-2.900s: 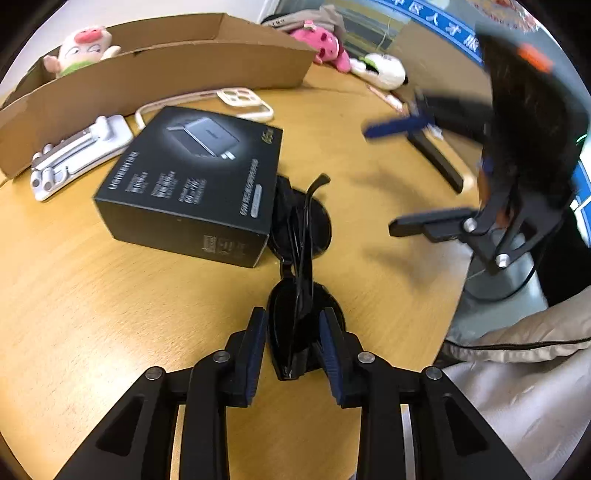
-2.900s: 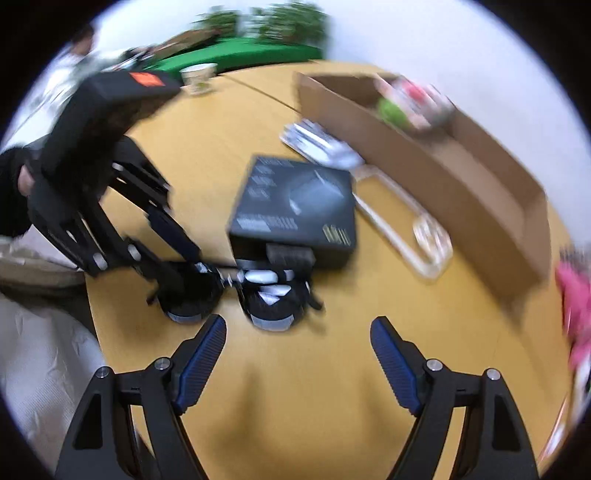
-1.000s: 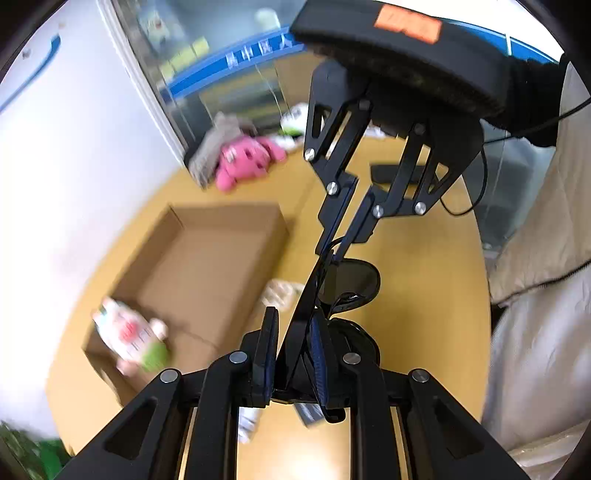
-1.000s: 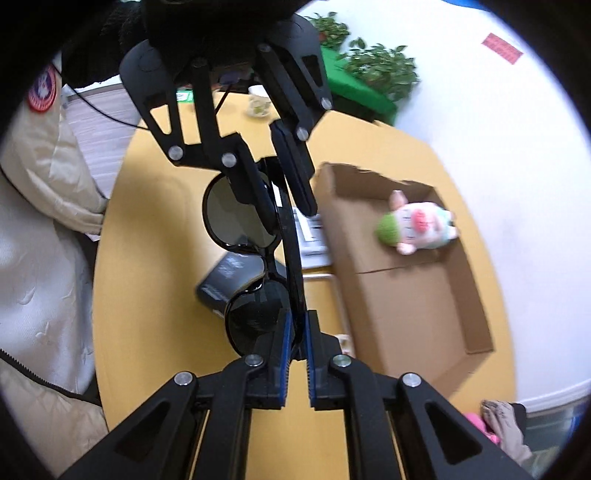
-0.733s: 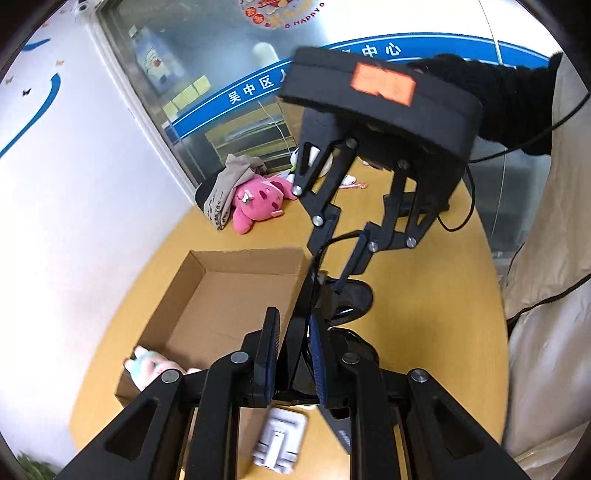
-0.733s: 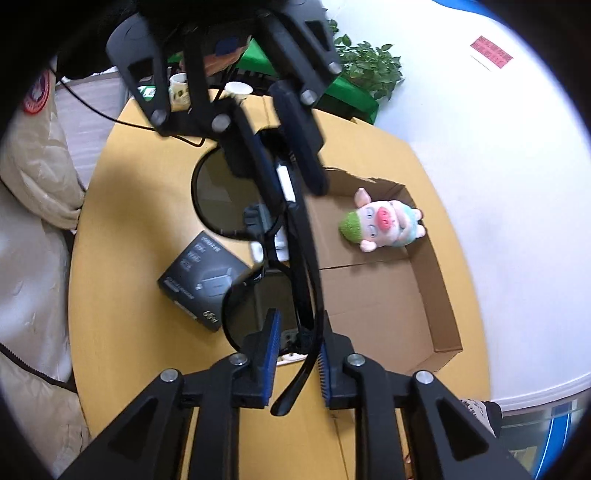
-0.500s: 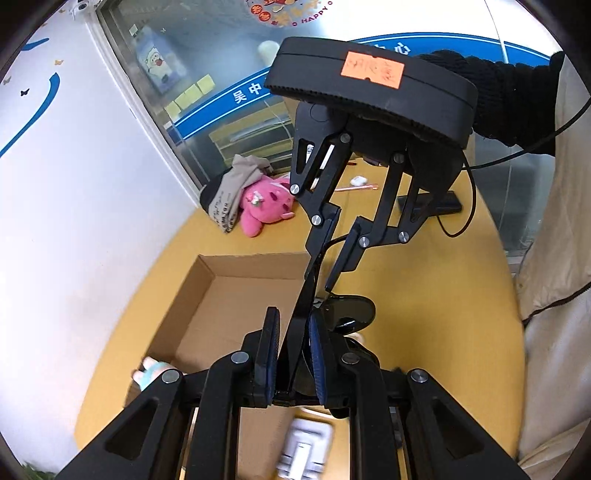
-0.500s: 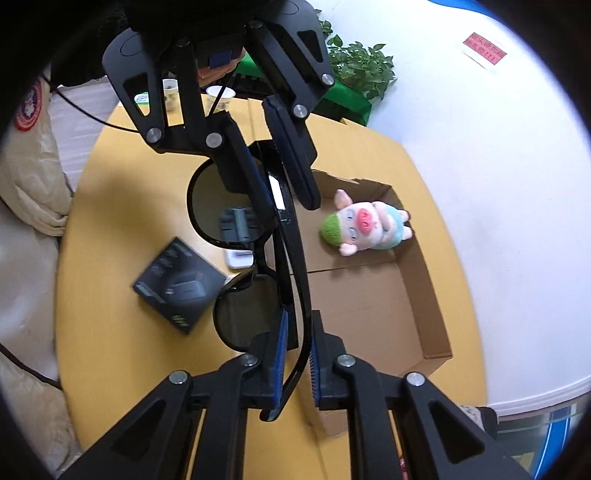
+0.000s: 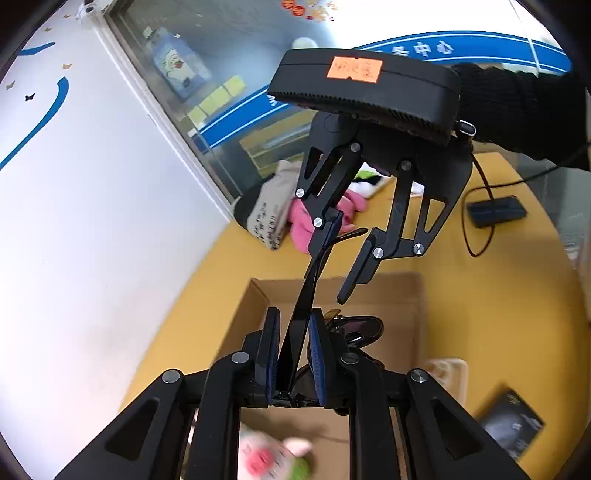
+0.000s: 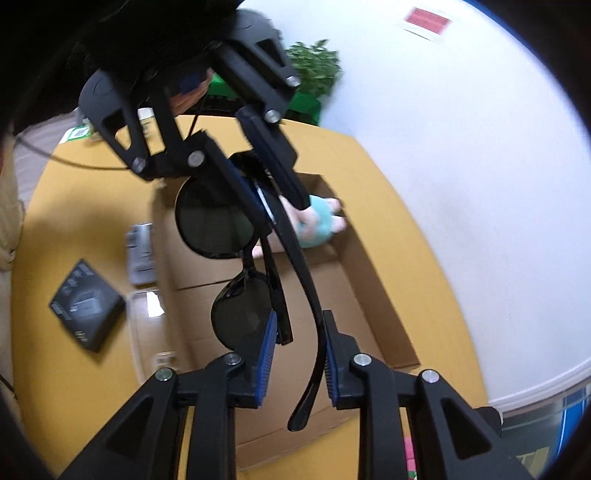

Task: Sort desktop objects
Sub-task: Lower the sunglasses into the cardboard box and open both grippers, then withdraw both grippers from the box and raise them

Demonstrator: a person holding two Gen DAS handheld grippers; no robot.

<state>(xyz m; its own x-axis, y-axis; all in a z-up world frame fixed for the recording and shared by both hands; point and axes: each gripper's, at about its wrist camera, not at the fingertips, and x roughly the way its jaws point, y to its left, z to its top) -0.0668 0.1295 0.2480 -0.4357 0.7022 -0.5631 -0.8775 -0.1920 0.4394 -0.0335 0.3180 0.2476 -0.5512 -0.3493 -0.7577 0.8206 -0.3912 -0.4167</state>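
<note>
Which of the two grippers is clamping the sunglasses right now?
The left gripper: its blue pads pinch the black round-lens sunglasses. The right gripper has its jaws standing apart, with a temple arm between them.

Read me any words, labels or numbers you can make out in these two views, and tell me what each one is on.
"中心": white characters on the blue window band; the rest is hidden.
Orange sticker on the right tongs' housing: handwriting, too faint to read.
Grey bag: print too small.
Black box: white print blurred.
Red wall sign: blurred.
</note>
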